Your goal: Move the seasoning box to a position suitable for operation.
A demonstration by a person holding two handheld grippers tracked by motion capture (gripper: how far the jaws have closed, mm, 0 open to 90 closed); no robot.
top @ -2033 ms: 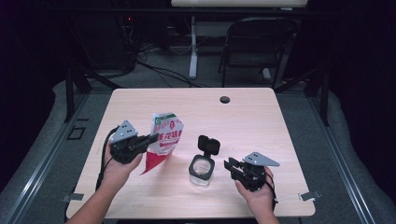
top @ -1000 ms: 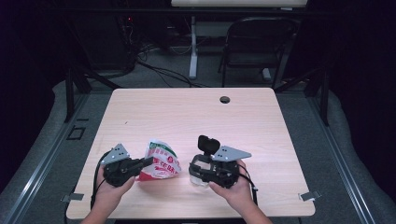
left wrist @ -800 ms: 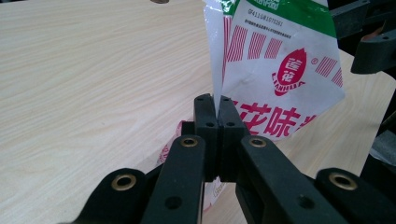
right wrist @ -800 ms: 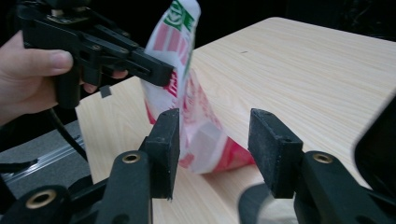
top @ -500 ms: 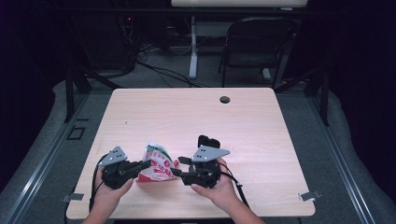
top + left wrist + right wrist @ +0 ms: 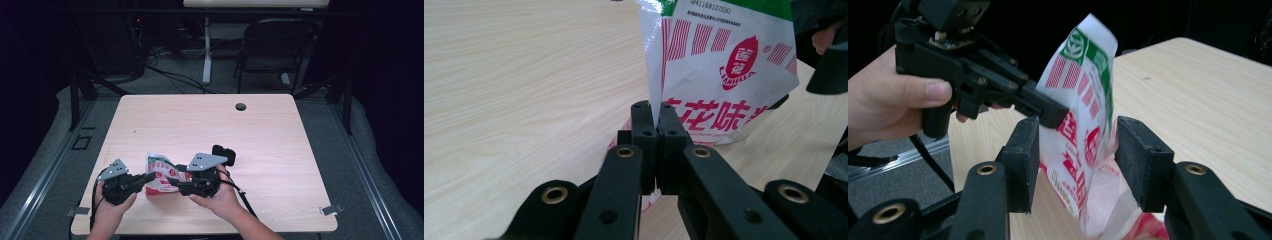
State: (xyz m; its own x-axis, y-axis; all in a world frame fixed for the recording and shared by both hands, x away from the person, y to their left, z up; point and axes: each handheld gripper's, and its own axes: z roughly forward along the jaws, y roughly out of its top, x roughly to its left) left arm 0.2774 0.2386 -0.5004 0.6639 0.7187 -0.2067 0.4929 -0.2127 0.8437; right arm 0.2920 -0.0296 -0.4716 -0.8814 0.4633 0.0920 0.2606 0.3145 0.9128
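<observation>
A red, white and green printed bag [image 6: 159,169] hangs just above the table's front left. My left gripper [image 6: 150,176] is shut on its side edge, and in the left gripper view the jaws [image 6: 654,107] pinch the white seam of the bag [image 6: 729,65]. My right gripper [image 6: 173,181] reaches in from the right. Its jaws have just been opening and stand wide around the bag [image 6: 1083,80], with the pads not pressing on it. The right gripper view also shows the left gripper [image 6: 1053,116] clamped on the bag's far edge.
A black hinged lid [image 6: 224,153] sticks up just behind my right hand. The light wooden table [image 6: 225,125] has a small dark hole [image 6: 241,106] near its far edge. A black chair [image 6: 275,45] and cables stand beyond it.
My left gripper brought the bag down and toward the front edge. My right gripper swung left from beside the jar to the bag, and its hand now covers the jar.
</observation>
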